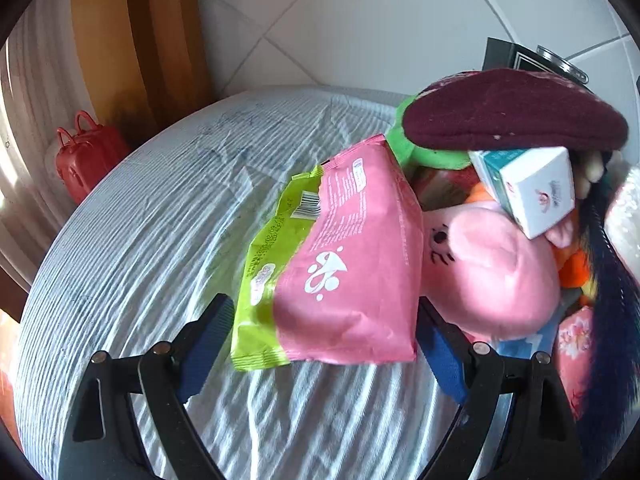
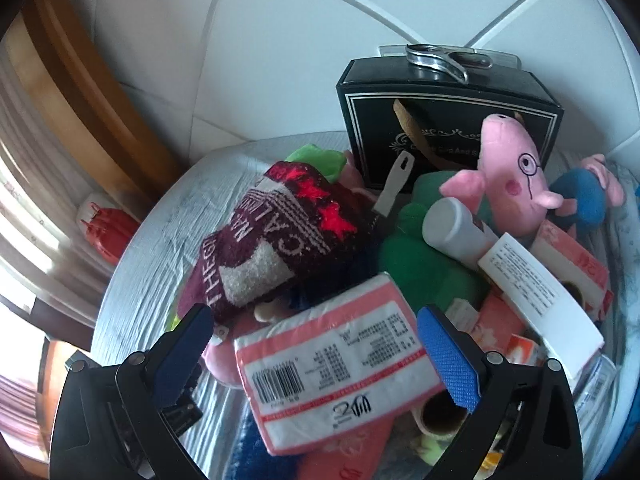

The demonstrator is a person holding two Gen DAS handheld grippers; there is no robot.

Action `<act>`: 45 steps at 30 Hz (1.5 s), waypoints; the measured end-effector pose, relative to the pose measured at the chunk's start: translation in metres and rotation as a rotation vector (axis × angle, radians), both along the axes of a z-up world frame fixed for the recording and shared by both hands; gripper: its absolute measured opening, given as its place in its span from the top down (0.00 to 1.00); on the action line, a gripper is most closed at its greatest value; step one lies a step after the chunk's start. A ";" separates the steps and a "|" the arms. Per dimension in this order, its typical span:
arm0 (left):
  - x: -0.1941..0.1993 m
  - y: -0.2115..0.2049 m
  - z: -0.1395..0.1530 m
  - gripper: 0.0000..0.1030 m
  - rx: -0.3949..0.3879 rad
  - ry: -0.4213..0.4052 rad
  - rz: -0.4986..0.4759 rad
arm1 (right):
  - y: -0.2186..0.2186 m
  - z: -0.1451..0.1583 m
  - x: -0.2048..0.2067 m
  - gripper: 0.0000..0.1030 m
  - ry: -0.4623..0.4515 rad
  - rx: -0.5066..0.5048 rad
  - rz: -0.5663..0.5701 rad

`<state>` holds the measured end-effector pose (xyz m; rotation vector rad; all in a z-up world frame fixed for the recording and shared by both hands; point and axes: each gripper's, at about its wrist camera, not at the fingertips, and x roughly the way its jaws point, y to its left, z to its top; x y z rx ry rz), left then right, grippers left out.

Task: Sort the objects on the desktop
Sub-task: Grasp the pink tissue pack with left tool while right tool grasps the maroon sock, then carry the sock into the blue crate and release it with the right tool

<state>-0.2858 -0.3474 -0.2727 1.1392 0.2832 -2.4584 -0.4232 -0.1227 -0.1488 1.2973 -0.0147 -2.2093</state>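
Note:
A pink and green snack bag (image 1: 344,264) lies on the striped tablecloth (image 1: 140,248) at the edge of a heap of objects. My left gripper (image 1: 324,340) is open, its blue pads (image 1: 204,344) on either side of the bag's near end, with a small gap on the left. In the right wrist view a pink and white tissue pack (image 2: 332,364) lies on top of the heap. My right gripper (image 2: 320,348) is open and straddles it; the right pad (image 2: 448,356) overlaps the pack's edge.
The heap holds a maroon knitted cloth (image 2: 276,240), a pink plush (image 1: 488,268), a pig plush (image 2: 512,176), a white carton (image 1: 532,188), a white bottle (image 2: 456,232) and a black box (image 2: 448,120) with scissors (image 2: 440,60) on top. A red toy suitcase (image 1: 84,156) stands beyond the table's left edge.

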 end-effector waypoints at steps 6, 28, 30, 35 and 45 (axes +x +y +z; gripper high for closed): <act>-0.013 -0.020 -0.001 0.46 0.054 0.036 0.018 | -0.037 -0.018 -0.027 0.00 -0.007 0.027 0.020; 0.050 0.018 0.167 0.85 -0.010 0.395 -0.046 | -0.009 0.125 0.057 0.83 0.415 -0.093 0.107; 0.058 0.029 0.185 0.93 -0.023 0.426 -0.073 | 0.008 0.145 0.069 0.83 0.457 -0.106 0.081; 0.070 0.068 0.230 0.94 -0.058 0.488 -0.154 | 0.067 0.190 0.092 0.83 0.528 -0.128 -0.011; 0.092 0.134 0.255 0.94 -0.049 0.454 -0.225 | 0.244 0.268 0.160 0.83 0.665 -0.069 -0.309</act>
